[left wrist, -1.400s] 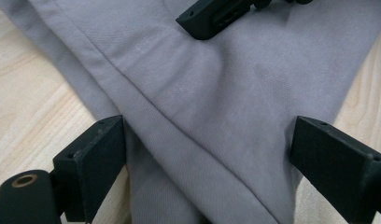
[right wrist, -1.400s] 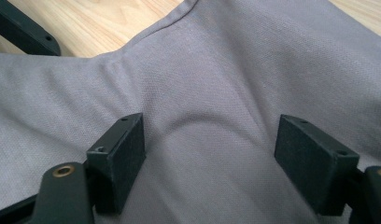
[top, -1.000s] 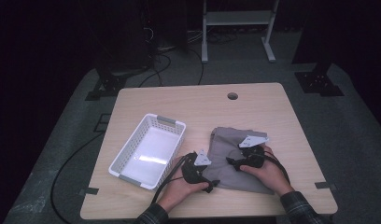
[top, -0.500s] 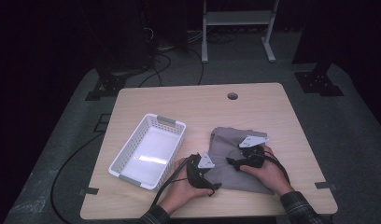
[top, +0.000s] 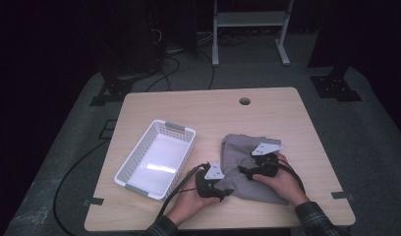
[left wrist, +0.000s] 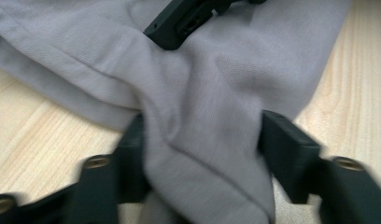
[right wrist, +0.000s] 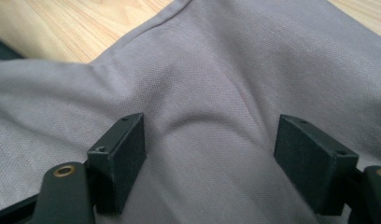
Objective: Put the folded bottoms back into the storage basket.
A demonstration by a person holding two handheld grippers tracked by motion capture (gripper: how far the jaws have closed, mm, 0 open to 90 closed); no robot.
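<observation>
Lower right of the high view, grey cloth flat on table — left gripper jaws just closing, bunching a corner fold; right gripper jaws apart, resting on fabric — risk: thin fold slipping free.

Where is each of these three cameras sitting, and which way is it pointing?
High view: fixed above the person's side, looking forward and down on the light wooden table, white plastic basket and folded grey cloth; both forearms and hands show.
Left gripper view: rides on the left gripper, looking along its black jaws, which have just been closing around a bunched cloth fold.
Right gripper view: rides on the right gripper, jaws apart over flat cloth.
All three share the cloth and table.
</observation>
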